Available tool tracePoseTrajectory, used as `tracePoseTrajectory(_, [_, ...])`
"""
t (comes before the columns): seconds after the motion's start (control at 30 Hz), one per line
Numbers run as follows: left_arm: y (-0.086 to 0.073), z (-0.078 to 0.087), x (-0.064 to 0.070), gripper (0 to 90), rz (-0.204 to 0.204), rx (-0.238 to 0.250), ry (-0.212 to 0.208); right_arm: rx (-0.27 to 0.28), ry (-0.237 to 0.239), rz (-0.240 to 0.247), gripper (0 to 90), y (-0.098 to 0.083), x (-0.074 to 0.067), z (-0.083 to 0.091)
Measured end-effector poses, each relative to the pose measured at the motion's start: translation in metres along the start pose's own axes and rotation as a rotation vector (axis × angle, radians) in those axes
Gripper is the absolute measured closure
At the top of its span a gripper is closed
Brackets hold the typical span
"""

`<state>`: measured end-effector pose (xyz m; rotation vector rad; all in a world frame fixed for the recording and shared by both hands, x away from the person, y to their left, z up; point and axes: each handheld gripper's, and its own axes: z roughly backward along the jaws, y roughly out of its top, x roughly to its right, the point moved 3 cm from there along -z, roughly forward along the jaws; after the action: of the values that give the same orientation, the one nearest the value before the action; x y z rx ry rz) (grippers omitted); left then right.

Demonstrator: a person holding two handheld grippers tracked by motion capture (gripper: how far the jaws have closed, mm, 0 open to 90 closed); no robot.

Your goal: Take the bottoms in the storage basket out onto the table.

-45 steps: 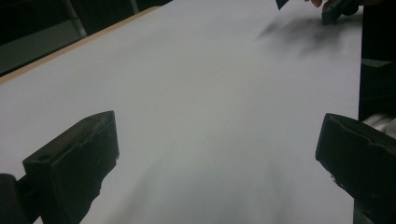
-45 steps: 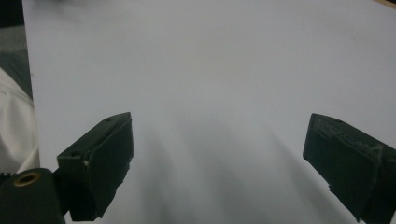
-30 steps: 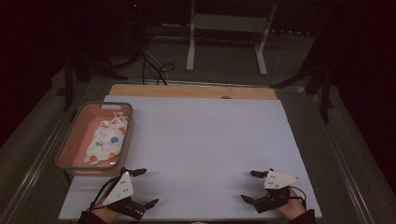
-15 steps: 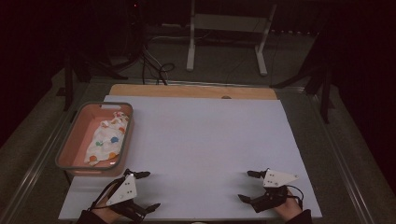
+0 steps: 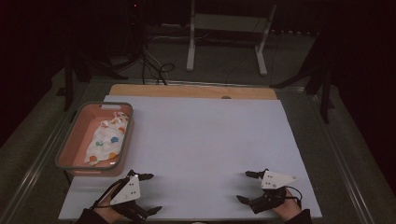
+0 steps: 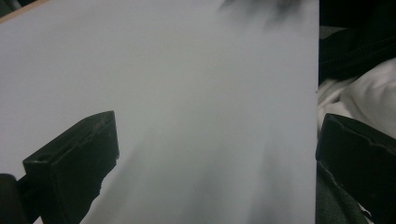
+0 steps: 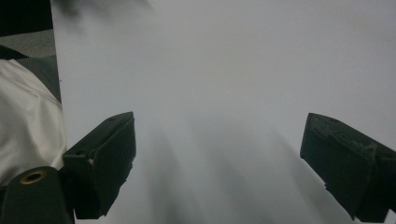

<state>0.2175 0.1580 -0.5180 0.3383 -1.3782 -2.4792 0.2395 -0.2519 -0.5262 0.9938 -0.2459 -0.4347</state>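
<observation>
High view: both grippers, left [image 5: 148,193] and right [image 5: 246,186], jaws spread, idle at 6 o'clock; next, left reaches to 10 o'clock for cloth [image 5: 106,140] in basket [image 5: 79,165].

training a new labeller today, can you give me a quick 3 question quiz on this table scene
1. True or false: the cloth lies inside the pink basket.
2. Which gripper is nearer the basket? A) left gripper B) right gripper
3. Fill in: both grippers are held above the white ____, with their jaws apart and nothing between them.

Key
1. True: the spotted cloth sits in the basket at the table's left edge.
2. A: the left gripper is just in front of the basket's near end.
3. Board: the left gripper view and right gripper view show bare white surface between open jaws.
</observation>
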Motion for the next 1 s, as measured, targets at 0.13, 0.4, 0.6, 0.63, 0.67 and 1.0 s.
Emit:
tracePoseTrajectory(0.13, [0.003, 0.002, 0.001, 0.7, -0.006, -0.008, -0.021, 0.016, 0.005, -0.013, 10.4, 0.001, -0.001, 0.0])
tracePoseTrajectory(0.4, [0.01, 0.007, 0.004, 0.7, -0.021, -0.033, -0.062, 0.027, 0.009, -0.006, 10.2, 0.003, -0.002, 0.0])
tracePoseTrajectory(0.6, [0.016, 0.01, 0.007, 0.6, -0.039, -0.034, -0.078, 0.035, 0.004, -0.004, 10.1, 0.005, -0.001, 0.002])
tracePoseTrajectory(0.63, [0.017, 0.011, 0.007, 0.7, -0.042, -0.039, -0.081, 0.044, 0.011, -0.005, 10.1, 0.005, -0.001, 0.002])
tracePoseTrajectory(0.67, [0.018, 0.011, 0.008, 0.7, -0.044, -0.037, -0.084, 0.038, 0.006, -0.005, 10.1, 0.005, -0.001, 0.003])
tracePoseTrajectory(1.0, [0.031, 0.018, 0.006, 0.7, -0.068, -0.039, -0.097, 0.055, 0.003, -0.009, 10.2, 0.006, -0.001, 0.005])
